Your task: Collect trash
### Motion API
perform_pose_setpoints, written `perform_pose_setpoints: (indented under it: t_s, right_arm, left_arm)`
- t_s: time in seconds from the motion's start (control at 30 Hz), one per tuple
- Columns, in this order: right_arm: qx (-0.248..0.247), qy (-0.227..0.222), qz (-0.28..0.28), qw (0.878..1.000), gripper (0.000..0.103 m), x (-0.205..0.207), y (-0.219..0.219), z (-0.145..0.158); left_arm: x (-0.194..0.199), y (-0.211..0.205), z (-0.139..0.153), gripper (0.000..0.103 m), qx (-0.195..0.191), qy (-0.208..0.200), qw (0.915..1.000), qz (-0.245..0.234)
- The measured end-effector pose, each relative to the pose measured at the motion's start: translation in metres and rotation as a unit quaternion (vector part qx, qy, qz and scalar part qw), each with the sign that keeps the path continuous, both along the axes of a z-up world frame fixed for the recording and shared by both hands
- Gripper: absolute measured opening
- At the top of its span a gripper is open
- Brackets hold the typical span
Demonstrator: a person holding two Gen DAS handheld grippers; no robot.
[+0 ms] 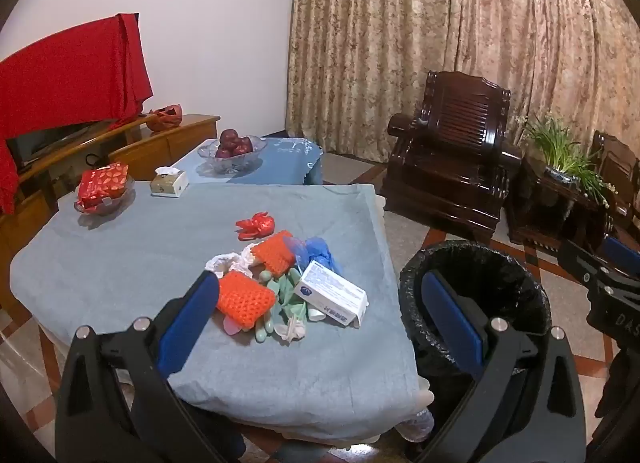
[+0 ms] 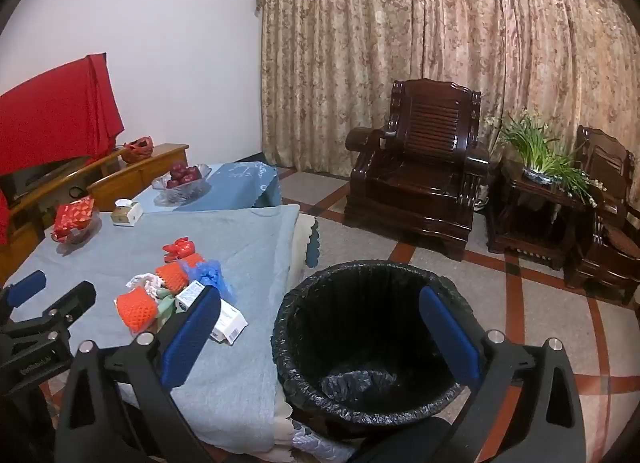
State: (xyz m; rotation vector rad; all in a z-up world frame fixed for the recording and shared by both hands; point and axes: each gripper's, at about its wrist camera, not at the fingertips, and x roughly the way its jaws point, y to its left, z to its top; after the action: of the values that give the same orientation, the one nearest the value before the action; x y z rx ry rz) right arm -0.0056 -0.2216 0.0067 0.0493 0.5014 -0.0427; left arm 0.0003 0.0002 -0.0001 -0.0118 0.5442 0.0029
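On the table [image 1: 100, 263], light, soft trash [image 1: 280, 283] lies beside a bin [image 2: 360, 343]; both grippers [image 1: 320, 315] [image 2: 320, 327] gape empty; pinch the stiff box [image 1: 332, 295] across its sides.

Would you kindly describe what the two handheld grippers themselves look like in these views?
Both look alike. The left gripper and right gripper have matte black, angular plastic bodies with triangular cut-outs and round silver bolt heads at the finger joints. Each finger carries a flat, textured blue pad. White lettering is printed on the bodies but is too small to read. No cables, sleeves or hands are visible.
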Motion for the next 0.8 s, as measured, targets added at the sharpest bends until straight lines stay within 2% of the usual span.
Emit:
perform_pose_setpoints:
  t_s: [0.8]
  right_arm:
    - [0.003, 0.003, 0.000, 1.000, 0.097, 0.0023, -0.0009, -0.0012]
  left_arm:
    - [0.0001, 0.0010, -0.0017, 0.098, -0.003, 0.001, 1.0000, 0.002]
